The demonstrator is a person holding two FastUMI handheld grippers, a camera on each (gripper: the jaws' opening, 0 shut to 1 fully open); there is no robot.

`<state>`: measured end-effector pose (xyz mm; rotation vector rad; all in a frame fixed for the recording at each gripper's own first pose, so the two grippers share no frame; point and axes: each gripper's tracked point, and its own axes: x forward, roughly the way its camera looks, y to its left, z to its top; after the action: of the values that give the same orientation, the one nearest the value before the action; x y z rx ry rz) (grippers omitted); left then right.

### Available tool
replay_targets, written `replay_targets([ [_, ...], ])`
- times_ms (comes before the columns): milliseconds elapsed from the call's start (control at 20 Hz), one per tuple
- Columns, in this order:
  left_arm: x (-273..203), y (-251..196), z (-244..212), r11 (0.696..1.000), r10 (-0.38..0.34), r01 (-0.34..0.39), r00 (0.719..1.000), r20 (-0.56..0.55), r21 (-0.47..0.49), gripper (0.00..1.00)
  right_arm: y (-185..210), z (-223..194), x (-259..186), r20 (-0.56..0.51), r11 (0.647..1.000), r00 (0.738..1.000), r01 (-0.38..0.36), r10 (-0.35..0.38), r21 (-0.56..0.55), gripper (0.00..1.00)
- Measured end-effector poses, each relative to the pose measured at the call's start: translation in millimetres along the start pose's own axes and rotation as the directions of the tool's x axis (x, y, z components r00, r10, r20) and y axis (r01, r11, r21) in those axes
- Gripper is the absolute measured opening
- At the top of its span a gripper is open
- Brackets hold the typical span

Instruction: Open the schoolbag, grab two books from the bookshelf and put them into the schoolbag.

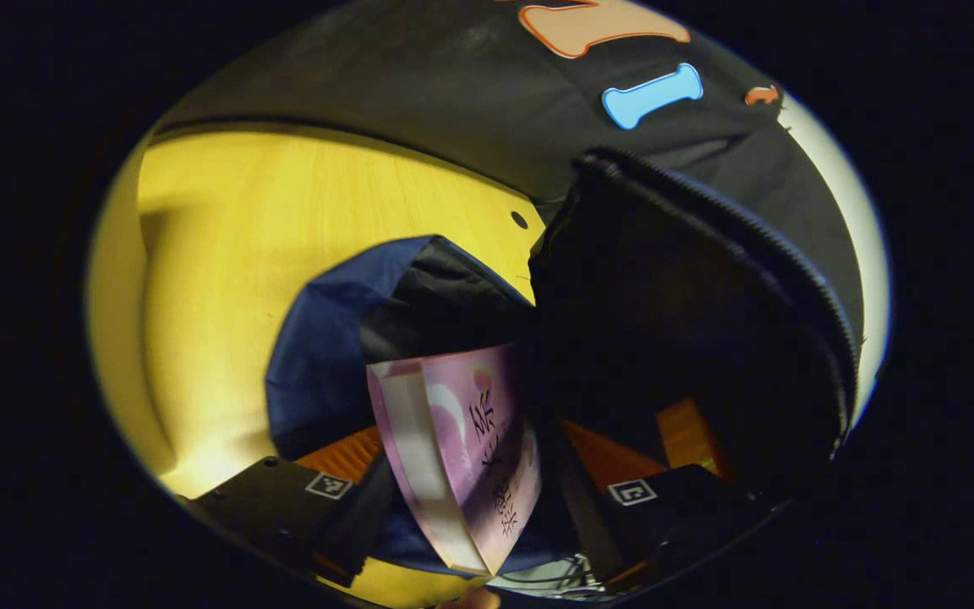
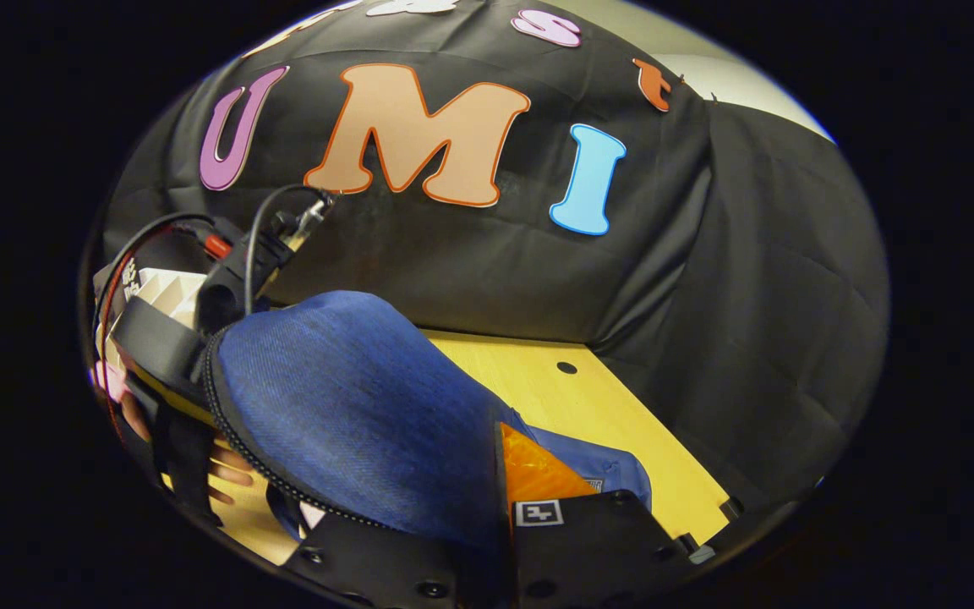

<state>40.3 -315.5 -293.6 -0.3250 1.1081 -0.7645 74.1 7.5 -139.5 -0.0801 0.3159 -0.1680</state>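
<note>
Schoolbag [image 1: 326,355] is lying on the yellow wooden table [image 1: 267,237], its blue fabric bulging and its dark mouth gaping in my left gripper view. I am holding a pink book [image 1: 462,457] in the left gripper [image 1: 470,499], whose fingers are pressing on the book from either side, and the book is standing on edge right at the bag's opening, its far end reaching into the dark interior. A black flap with a zipper edge [image 1: 732,228] is rising at the right of that view, lifted above the opening. In my right gripper view, the right gripper [image 2: 487,541] is pinching the blue flap [image 2: 352,406] of the bag, fingers pressed together on the fabric and holding it up, the zipper teeth running along its lower left edge. Farther left in that view I am seeing the other gripper [image 2: 166,338] with its cables and a hand [image 2: 225,469] beneath it, just beside the raised flap. Behind everything the black cloth wall [image 2: 749,296] is hanging down to the table's edge.
</note>
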Motion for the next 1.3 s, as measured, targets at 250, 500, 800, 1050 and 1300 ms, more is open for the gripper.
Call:
replay_targets([
  [250,-39.0,3.3,3.2,0.993,0.084,-0.087,0.996,0.039,0.075,0.95,0.8,-4.6,-11.7,-0.003,1.0,1.0,-0.016,0.016,-0.014,0.1],
  [500,-89.0,-6.1,12.9,0.97,0.137,-0.152,0.987,0.089,0.189,0.95,2.5,-8.6,-17.1,-0.005,0.999,1.0,-0.03,0.03,-0.031,0.1],
  [800,-166.3,6.3,29.5,0.966,0.188,-0.205,0.976,0.113,0.16,0.95,3.5,-11.1,-17.7,-0.006,0.998,0.999,-0.04,0.04,-0.048,0.1],
  [1050,-246.9,29.6,69.9,0.965,0.235,-0.256,0.944,0.232,0.062,0.95,8.3,-12.8,-17.0,-0.01,0.997,1.0,-0.03,0.03,-0.065,0.1],
  [1300,-329.4,104.8,96.6,0.893,0.439,-0.446,0.836,0.33,-0.06,0.95,13.0,-15.7,-20.0,-0.019,0.998,1.0,-0.018,0.017,-0.065,0.1],
])
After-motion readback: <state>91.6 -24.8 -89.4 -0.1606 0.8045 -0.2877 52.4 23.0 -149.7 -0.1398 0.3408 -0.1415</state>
